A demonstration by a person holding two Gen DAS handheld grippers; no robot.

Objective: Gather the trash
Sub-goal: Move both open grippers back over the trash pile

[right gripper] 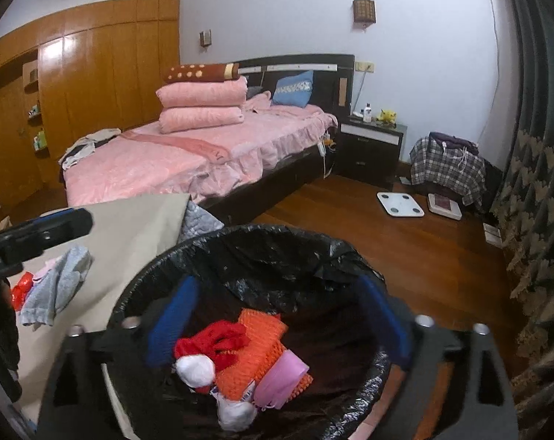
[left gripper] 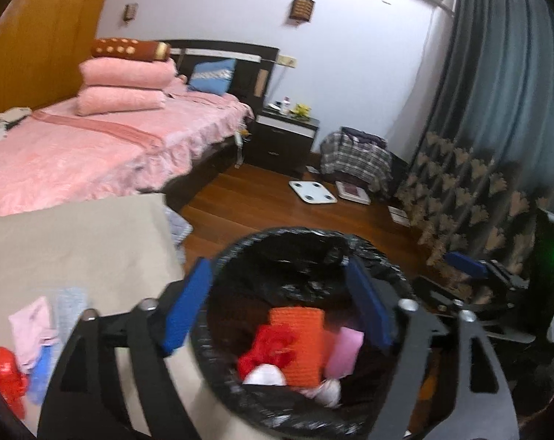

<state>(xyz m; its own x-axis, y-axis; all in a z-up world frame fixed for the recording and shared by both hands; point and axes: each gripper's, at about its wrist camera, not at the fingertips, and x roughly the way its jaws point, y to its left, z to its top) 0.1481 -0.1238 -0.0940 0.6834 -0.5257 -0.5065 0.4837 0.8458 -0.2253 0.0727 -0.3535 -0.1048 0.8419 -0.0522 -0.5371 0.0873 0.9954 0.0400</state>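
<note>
A bin lined with a black bag (left gripper: 288,242) (right gripper: 262,242) stands on the floor beside a beige-covered table (left gripper: 75,245) (right gripper: 137,234). Inside it lie an orange mesh piece (left gripper: 299,344) (right gripper: 255,352), a red scrap (left gripper: 268,348) (right gripper: 214,337), a pink item (left gripper: 344,352) (right gripper: 280,377) and white wads (right gripper: 196,368). My left gripper (left gripper: 277,308) is open and empty above the bin. My right gripper (right gripper: 277,322) is open and empty over the bin's mouth. On the table lie a pink scrap (left gripper: 31,326), a red wrapper (left gripper: 7,377) (right gripper: 22,288), a blue scrap (left gripper: 40,374) and a grey cloth (right gripper: 57,286).
A bed with pink bedding (left gripper: 93,146) (right gripper: 189,157) stands behind the table. A nightstand (right gripper: 372,146), a white scale (left gripper: 311,191) (right gripper: 399,203), a plaid-covered pile (right gripper: 447,168) and a dark curtain (left gripper: 497,110) line the wooden floor (right gripper: 405,256).
</note>
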